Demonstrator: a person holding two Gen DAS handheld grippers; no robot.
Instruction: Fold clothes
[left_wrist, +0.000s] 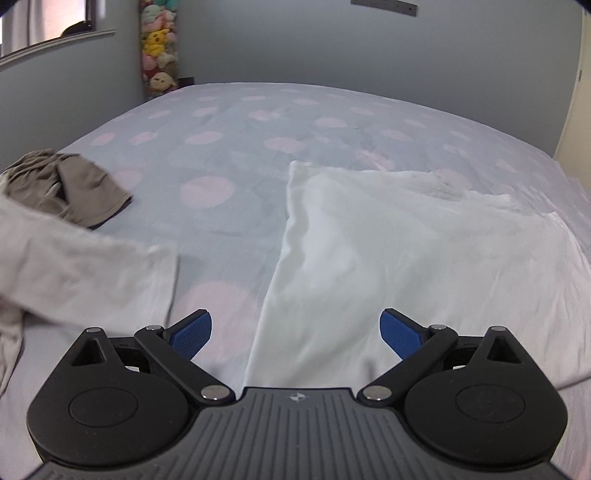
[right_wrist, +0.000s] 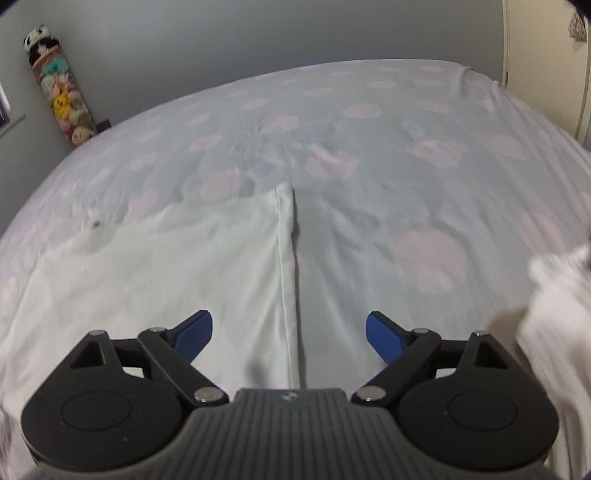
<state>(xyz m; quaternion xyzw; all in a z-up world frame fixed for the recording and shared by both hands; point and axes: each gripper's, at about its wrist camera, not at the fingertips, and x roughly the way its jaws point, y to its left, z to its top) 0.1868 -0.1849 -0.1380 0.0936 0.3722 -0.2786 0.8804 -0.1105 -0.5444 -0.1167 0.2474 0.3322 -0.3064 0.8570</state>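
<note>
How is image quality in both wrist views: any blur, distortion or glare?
Left wrist view: strong fisheye bowing of the bed; the grey sleeve is smeared by motion, the left claw stays sharp. Right wrist view: same bowing; the white garment is soft, the white cloth at the right edge badly blurred. Flat lighting, no glare.

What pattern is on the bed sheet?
Pale blue-grey bed sheet with large pink polka dots; clearest in the right wrist view.

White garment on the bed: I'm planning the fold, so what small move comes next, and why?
Probably lower both claws and close them on the white garment's near side edges. The left claw and right claw are both open and empty, each straddling one edge, and the cloth lies flat on the bedsheet.
</note>
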